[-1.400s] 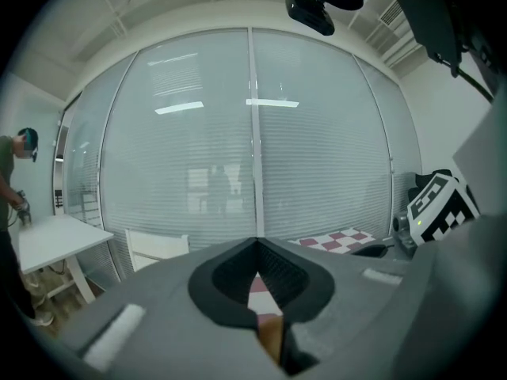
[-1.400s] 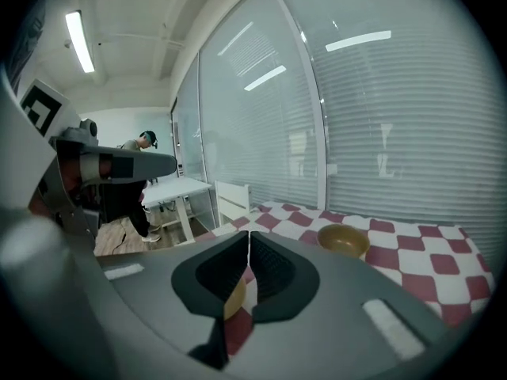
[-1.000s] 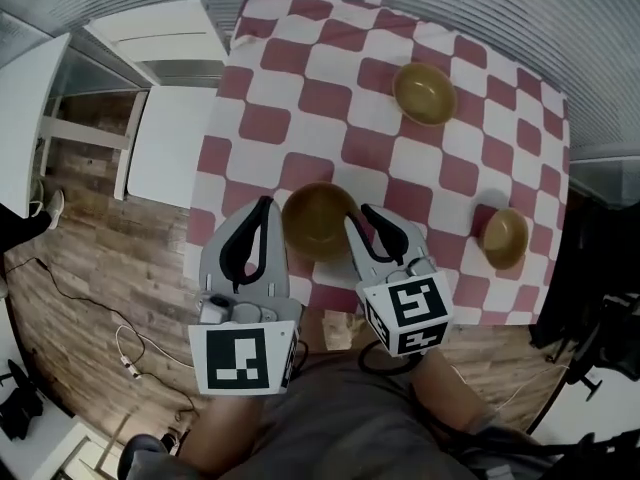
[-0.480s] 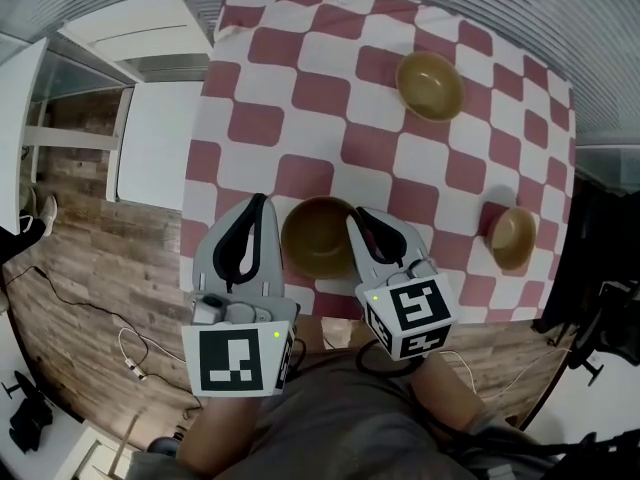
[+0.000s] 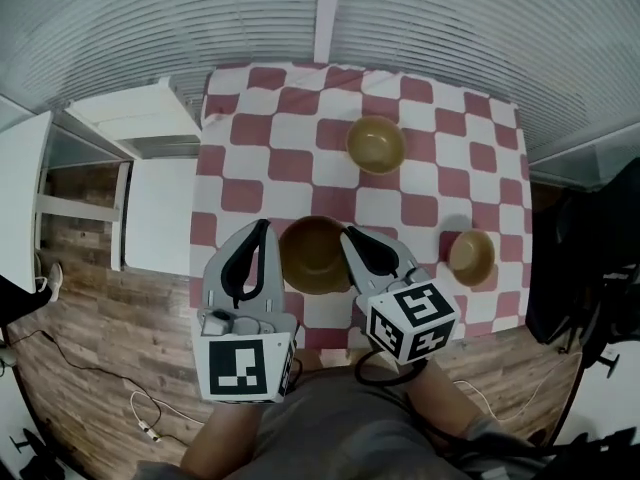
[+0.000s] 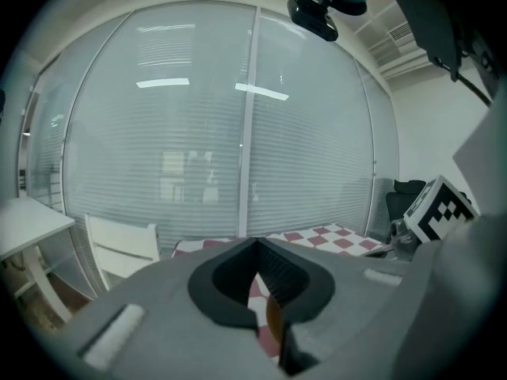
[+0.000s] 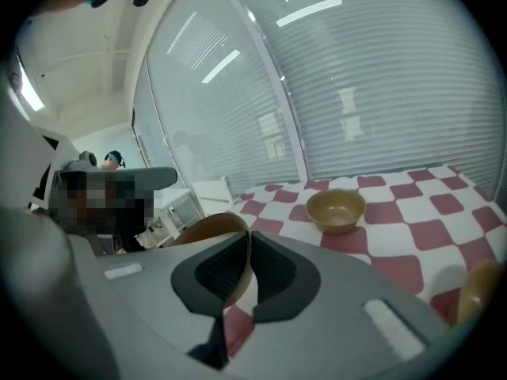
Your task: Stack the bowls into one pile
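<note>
Our right gripper (image 7: 247, 248) is clenched on the near right rim of the large brown bowl (image 5: 315, 256), the thin wall pinched between its dark pads in the right gripper view. In the head view the right gripper (image 5: 352, 238) sits at that bowl's right edge. Our left gripper (image 6: 255, 248) has its tips pressed together, with a sliver of brown and checked cloth showing through the slit below them. Seen from above, the left gripper (image 5: 262, 228) lies just beside the large bowl's left edge, and we cannot tell whether it touches the rim. The large bowl rests near the front edge of the red-and-white checked tablecloth (image 5: 300, 163). Beyond the large bowl and a little to its right sits a medium bowl (image 5: 376, 145), upright and well apart from it. To the large bowl's right, near the cloth's right edge, stands a small bowl (image 5: 471, 256), also apart. Left of the large bowl, off the cloth, is a white chair (image 6: 119, 248) on a wooden floor (image 5: 90, 308). Closed window blinds (image 5: 200, 18) run behind the table.
</note>
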